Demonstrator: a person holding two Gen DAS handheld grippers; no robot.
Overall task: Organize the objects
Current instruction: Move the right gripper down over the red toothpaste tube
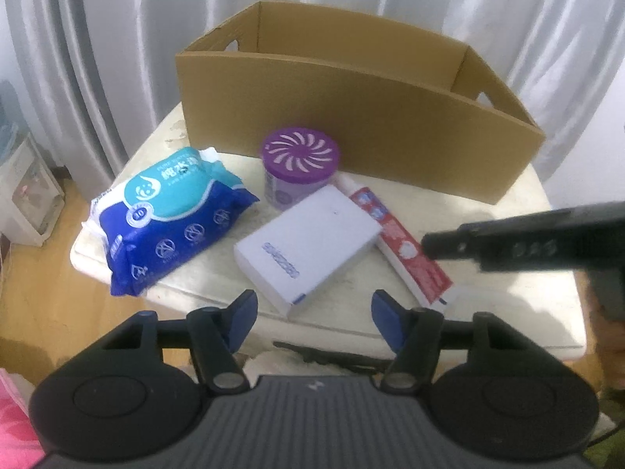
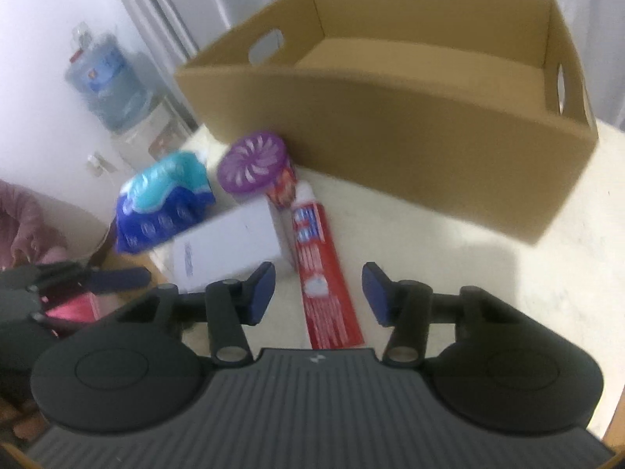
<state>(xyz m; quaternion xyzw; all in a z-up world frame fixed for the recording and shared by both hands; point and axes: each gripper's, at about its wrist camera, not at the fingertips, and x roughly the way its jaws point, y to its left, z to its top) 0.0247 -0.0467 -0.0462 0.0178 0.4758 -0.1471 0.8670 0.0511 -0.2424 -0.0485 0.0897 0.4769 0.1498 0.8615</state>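
Note:
An open brown cardboard box (image 1: pixel 351 117) (image 2: pixel 390 136) stands at the back of a cream table (image 1: pixel 508 305) (image 2: pixel 468 273), its inside bare. In front of it lie a blue wet-wipes pack (image 1: pixel 168 219) (image 2: pixel 164 203), a purple-lidded air freshener tub (image 1: pixel 299 164) (image 2: pixel 254 168), a white carton (image 1: pixel 308 242) (image 2: pixel 230 250) and a red toothpaste tube (image 1: pixel 406 250) (image 2: pixel 324 305). My left gripper (image 1: pixel 314 301) hangs open over the table's front edge, just short of the carton's near corner. My right gripper (image 2: pixel 318 273) is open above the tube, pads clear of it.
Grey curtains hang behind the table. A water dispenser (image 2: pixel 105 86) stands at the far left, with wooden floor (image 1: pixel 39 293) below. Pink fabric (image 1: pixel 15 422) lies near my left side. A dark strip (image 1: pixel 324 355) runs along the table's front edge.

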